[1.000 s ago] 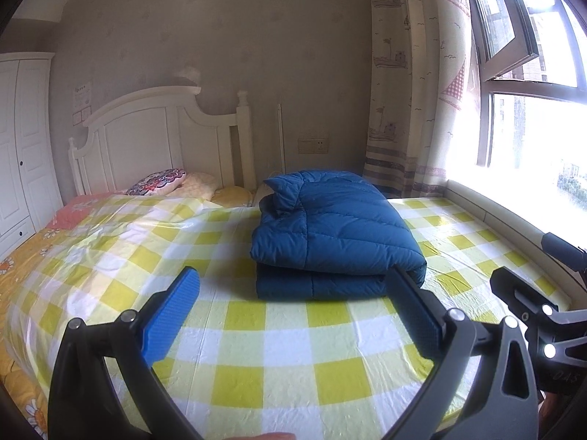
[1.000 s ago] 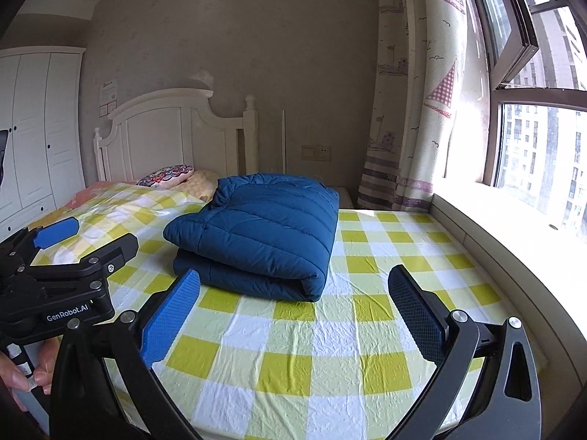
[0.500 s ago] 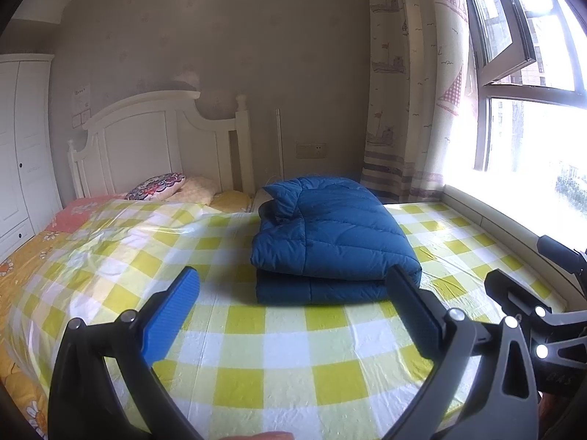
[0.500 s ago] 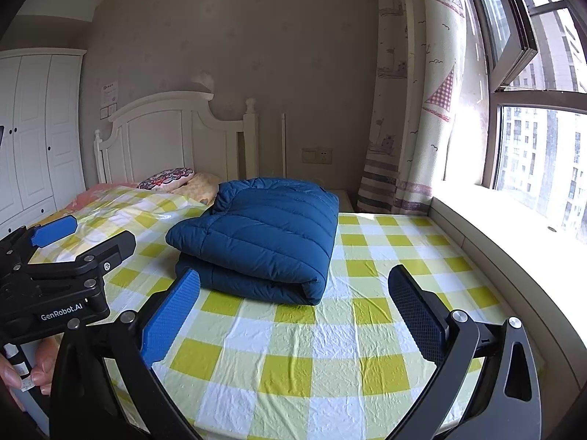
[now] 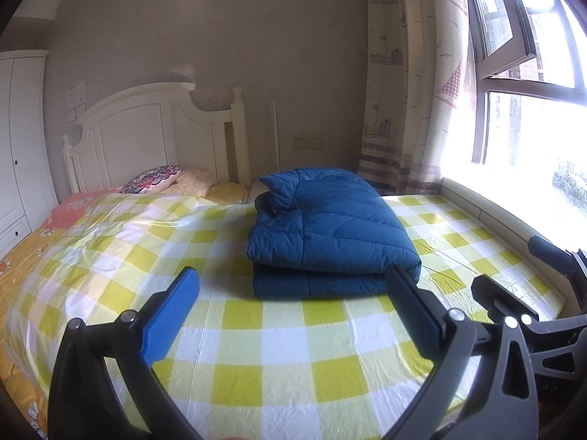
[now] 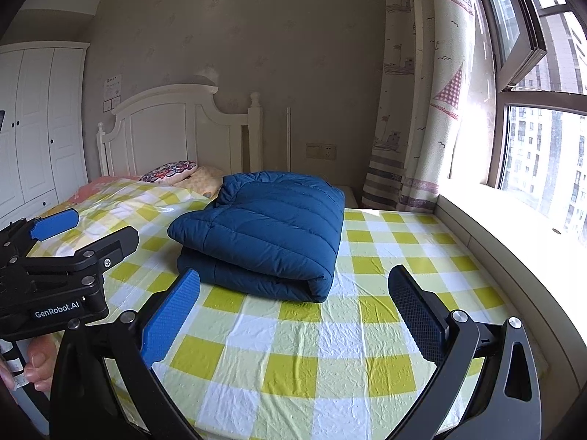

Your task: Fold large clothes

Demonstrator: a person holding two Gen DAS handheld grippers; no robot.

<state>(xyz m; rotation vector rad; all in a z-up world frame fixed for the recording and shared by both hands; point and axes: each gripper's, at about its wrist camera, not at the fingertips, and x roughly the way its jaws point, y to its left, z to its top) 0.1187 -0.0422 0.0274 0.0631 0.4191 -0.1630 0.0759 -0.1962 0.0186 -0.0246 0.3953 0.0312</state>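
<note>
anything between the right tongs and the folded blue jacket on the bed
Nothing but bare checked sheet between the open right tongs and the folded blue jacket, clearest in the right wrist view.

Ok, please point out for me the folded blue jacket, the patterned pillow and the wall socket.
folded blue jacket (image 6: 268,234), right wrist view, middle of its top layer.
patterned pillow (image 5: 154,178), left wrist view, middle of its patterned face.
wall socket (image 6: 321,151), right wrist view, middle of its plate.
</note>
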